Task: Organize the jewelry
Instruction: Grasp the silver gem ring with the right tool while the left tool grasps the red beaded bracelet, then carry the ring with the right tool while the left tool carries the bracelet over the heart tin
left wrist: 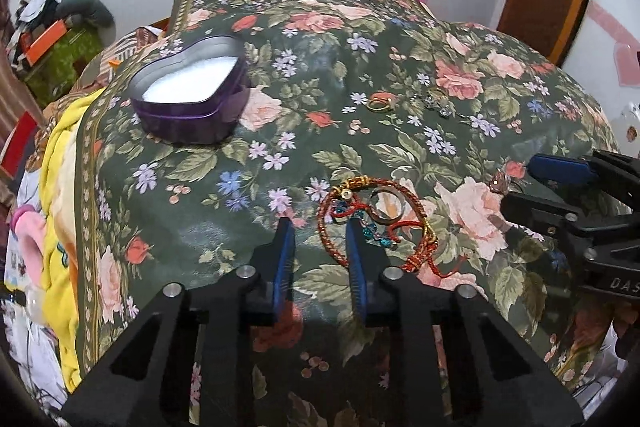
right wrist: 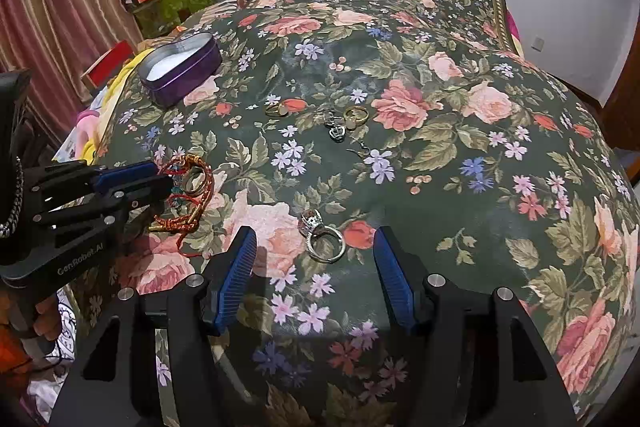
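So there's a table covered in a dark green floral cloth with jewelry scattered all over it. Off at the far left corner sits a purple heart-shaped tin, lid off, white padding inside, nothing in it that I can see.

The left claw is down low over a tangle of red and gold braided bracelets. Its blue-padded fingers are partly open — one finger sits outside the bracelet loop on bare cloth, the other lies over the loop near some little teal beads. It isn't squeezing anything. There's a dark plain ring lying inside that same bracelet loop.

The right claw is spread wide open, and a silver ring with a chunky sparkly top sits on the cloth right between its fingers, touching neither. Empty grip there too.

Further back, roughly mid-table, there's a gold ring next to a red rosebud in the pattern, another gold ring a bit to the right, and a couple of small silver heart earrings just beside it — one more hook earring lies a little nearer. All of that is well apart from the tin.
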Demonstrator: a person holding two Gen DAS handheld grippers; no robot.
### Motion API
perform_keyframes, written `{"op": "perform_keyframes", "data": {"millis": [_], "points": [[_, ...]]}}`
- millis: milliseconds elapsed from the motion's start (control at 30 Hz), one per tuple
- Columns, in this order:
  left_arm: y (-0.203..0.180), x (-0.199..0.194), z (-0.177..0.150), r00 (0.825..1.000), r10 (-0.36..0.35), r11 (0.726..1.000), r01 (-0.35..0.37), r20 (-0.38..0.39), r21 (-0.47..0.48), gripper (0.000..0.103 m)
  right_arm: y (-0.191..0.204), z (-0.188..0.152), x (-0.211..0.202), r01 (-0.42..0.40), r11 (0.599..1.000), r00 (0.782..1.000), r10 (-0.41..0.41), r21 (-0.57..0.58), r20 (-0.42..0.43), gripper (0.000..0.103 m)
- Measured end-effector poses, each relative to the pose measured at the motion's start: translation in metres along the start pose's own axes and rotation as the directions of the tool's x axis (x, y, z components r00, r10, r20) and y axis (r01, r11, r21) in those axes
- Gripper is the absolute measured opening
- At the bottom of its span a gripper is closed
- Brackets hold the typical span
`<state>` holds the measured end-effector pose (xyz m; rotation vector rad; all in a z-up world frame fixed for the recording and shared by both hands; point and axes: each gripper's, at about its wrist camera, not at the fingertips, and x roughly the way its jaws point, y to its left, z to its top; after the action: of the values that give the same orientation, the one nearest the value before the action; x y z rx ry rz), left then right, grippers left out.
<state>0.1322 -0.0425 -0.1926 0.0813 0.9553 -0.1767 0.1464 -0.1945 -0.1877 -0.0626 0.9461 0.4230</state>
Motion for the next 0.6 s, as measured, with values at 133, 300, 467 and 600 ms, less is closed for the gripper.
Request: {"op": "perform_keyframes", "data": {"millis": [133,300,467,600], "points": [[0.002,0.002,0.001,1.000,-0.010,1.000,0.010,-0.006,-0.003,0.006,0.002,0.001,0.007,0.026,1.000,1.000,-0.026,-0.011,-0.005,0.037],[0.004,0.000,0.001,1.000,-0.011,1.000,0.010,-0.004,-0.007,0.001,-0.004,0.004,0.009,0.030,0.999,1.000,-0.030,0.014,-0.001,0.023],[0.009,-0.007,0.000,1.000,-0.019,0.999,0.019,0.005,-0.041,0.001,-0.010,0.006,0.005,0.002,0.998,1.000,-0.003,0.056,0.006,0.018],[0.016,-0.021,0.005,0.999,-0.021,0.997,0.024,0.046,-0.073,0.001,-0.013,0.007,-0.003,-0.002,0.997,1.000,-0.001,0.075,0.029,0.018]]}}
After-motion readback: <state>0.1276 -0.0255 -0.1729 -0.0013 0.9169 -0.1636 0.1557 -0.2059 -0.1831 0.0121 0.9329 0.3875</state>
